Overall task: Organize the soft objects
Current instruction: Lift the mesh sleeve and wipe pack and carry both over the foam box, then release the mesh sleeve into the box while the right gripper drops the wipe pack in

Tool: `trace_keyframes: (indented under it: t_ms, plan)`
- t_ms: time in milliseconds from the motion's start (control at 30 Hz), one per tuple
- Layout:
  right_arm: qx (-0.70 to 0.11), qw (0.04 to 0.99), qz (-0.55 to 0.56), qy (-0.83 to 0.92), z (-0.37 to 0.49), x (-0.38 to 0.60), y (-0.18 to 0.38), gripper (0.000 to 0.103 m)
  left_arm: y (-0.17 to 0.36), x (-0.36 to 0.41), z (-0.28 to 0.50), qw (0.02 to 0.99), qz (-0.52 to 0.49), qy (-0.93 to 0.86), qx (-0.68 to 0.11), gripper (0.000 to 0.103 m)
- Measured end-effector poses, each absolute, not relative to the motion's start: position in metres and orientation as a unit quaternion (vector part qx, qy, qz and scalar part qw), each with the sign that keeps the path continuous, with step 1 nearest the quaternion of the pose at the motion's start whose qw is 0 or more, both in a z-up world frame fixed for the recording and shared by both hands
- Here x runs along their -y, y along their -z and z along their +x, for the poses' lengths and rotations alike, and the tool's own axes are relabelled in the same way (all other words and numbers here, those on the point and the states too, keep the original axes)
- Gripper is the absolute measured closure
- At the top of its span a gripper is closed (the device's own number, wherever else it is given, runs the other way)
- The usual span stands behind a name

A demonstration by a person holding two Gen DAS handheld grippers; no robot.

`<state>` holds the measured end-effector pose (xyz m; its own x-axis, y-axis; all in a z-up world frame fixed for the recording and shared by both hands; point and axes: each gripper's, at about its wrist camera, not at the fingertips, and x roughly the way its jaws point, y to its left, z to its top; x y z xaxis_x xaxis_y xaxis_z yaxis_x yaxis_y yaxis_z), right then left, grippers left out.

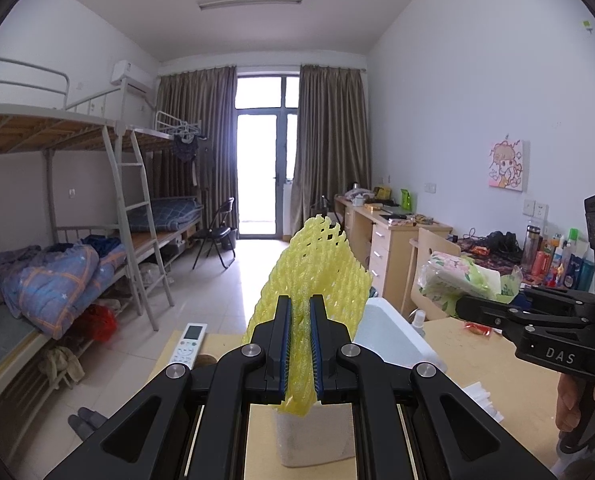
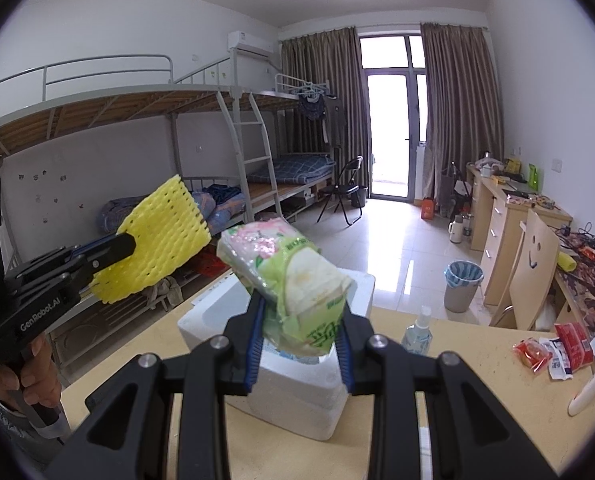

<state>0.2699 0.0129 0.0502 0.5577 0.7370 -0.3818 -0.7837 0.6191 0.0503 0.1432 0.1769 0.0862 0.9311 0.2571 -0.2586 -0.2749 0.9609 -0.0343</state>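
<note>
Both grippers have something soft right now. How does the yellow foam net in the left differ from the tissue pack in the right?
The yellow foam net is an open mesh sheet, thin and flat; the tissue pack is a bulky, plastic-wrapped bundle with green and pink print. The left gripper is nearly closed on the net, while the right gripper stays wide around the pack. Both are held in the air near the white foam box.
</note>
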Motion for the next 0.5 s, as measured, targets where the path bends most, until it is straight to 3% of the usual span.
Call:
trace_keyframes:
  t_ms: [500]
  plan:
    - [-0.206, 0.876, -0.074, -0.429, 0.284, -0.037, -0.036, 0.067, -0.073, -0.199, 0.187, 0.978, -0.036, -0.130, -0.158, 0.094]
